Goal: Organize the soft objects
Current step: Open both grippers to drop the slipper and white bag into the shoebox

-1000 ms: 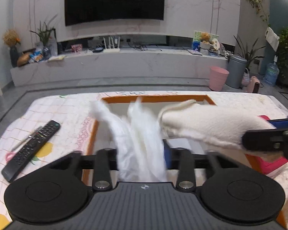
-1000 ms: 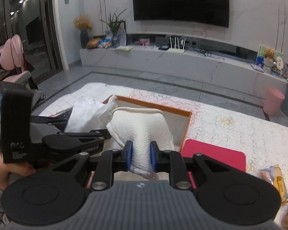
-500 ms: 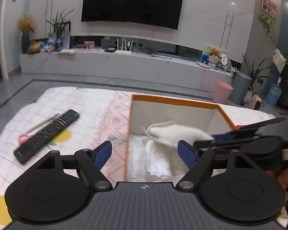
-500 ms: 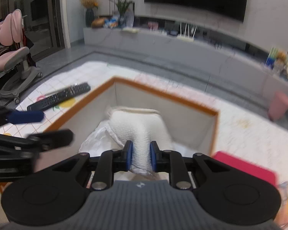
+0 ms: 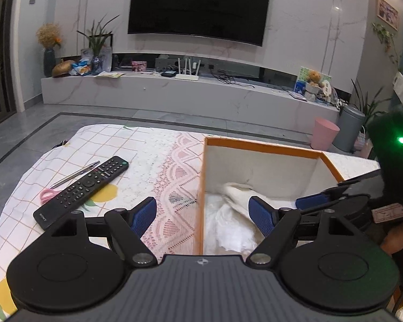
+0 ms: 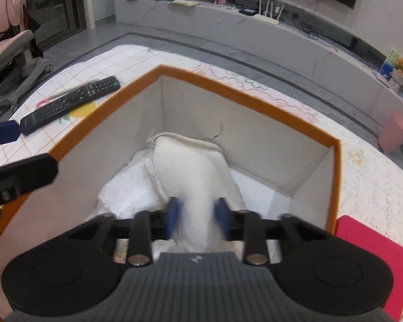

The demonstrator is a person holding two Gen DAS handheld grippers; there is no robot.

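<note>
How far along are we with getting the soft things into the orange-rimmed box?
Done: the white plastic bag lies in the box, and the left tool is open and empty. In hand: the cream towel rests in the box between the right tool pads, which have just been opening. Left: withdraw; no other soft items visible.

- The left wrist view looks forward and slightly down over its own hand-held gripper (image 5: 202,216), facing the wall-mounted black television (image 5: 198,6).
- The right wrist view tilts steeply down, close above the orange-rimmed white cardboard box (image 6: 244,91).
- Both share that box (image 5: 263,145) and the long black remote control (image 5: 80,190) (image 6: 69,103), left of frame.
</note>
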